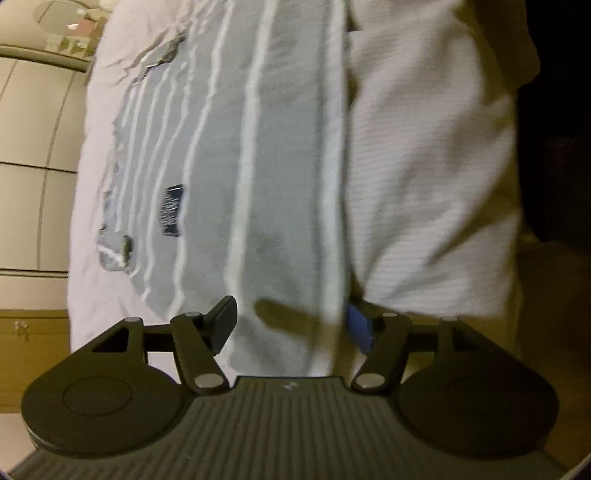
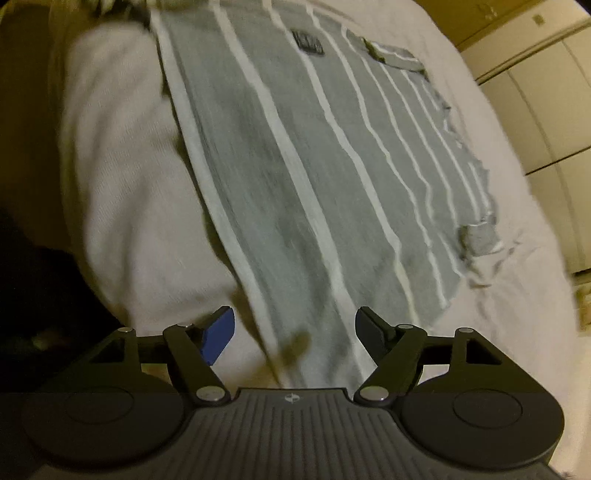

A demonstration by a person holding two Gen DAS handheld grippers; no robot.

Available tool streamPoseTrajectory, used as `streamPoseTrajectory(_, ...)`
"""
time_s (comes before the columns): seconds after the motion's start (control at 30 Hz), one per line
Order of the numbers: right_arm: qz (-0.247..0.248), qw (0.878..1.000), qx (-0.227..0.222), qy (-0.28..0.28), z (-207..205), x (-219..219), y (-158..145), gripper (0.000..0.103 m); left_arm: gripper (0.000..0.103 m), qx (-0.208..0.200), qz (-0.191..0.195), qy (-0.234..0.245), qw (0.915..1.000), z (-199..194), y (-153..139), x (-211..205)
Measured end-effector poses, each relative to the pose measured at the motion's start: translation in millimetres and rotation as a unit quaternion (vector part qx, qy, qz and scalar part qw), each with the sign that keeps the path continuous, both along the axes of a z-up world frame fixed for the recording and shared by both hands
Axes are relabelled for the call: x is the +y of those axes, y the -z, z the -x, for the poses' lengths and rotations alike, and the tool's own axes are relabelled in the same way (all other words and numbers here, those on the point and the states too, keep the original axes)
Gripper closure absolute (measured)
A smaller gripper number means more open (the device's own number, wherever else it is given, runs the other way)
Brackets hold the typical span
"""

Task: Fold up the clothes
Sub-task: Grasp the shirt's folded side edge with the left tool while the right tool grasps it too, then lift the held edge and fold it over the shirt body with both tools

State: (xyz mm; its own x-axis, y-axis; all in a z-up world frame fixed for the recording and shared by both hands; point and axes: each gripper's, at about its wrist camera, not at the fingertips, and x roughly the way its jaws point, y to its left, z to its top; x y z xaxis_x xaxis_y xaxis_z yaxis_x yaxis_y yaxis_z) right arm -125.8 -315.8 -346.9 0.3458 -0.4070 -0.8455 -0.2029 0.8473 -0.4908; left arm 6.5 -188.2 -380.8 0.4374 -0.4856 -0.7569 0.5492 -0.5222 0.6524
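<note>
A grey garment (image 1: 258, 177) with white stripes and a small dark label (image 1: 170, 210) lies spread on a white bed. In the left wrist view my left gripper (image 1: 291, 325) is open over the garment's near end, its fingers wide apart with cloth below them. The right wrist view shows the same striped garment (image 2: 314, 177) running away from me, its label (image 2: 307, 42) at the far end. My right gripper (image 2: 293, 332) is open above the near edge of the cloth, nothing between its fingers. Both views are blurred by motion.
The white bedcover (image 1: 424, 177) extends beside the garment and drops off into dark space on one side (image 2: 110, 166). Cream cupboard doors (image 2: 546, 110) stand beyond the bed. A round table with small items (image 1: 66, 18) sits far off.
</note>
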Motion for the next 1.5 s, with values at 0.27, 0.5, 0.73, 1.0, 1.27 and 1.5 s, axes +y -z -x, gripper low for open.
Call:
streamPoseTrajectory(0.27, 0.060, 0.996, -0.003, -0.069, 35.0, -9.8, 32.0, 0.034, 0.050, -0.008, 0.000, 0.009, 0.9999, -8.9, 2.0, -10.4)
streamPoseTrajectory(0.5, 0.086, 0.995, -0.025, -0.037, 21.8, -28.2, 27.0, 0.054, 0.063, -0.016, 0.004, 0.008, 0.9998, -11.3, 0.6, -15.2)
streamPoseTrajectory(0.73, 0.070, 0.996, -0.005, -0.052, 18.8, -25.3, 24.8, 0.103, 0.097, -0.006, -0.006, 0.004, 1.0000, -16.5, -5.9, -16.2)
streamPoseTrajectory(1.0, 0.031, 0.998, 0.013, -0.052, 26.6, -22.0, -3.6, 0.103, 0.101, 0.045, -0.004, -0.007, 0.9989, -24.9, -32.1, -3.7)
streamPoseTrajectory(1.27, -0.018, 0.998, 0.031, -0.052, 45.0, -7.0, -43.4, 0.102, 0.102, 0.081, 0.002, -0.005, 0.9967, -4.3, -69.7, 26.4)
streamPoseTrajectory(1.5, -0.082, 0.992, 0.073, -0.065, 77.8, 17.6, -66.0, 0.102, 0.102, 0.123, -0.041, -0.012, 0.9915, 24.3, -94.9, 61.0)
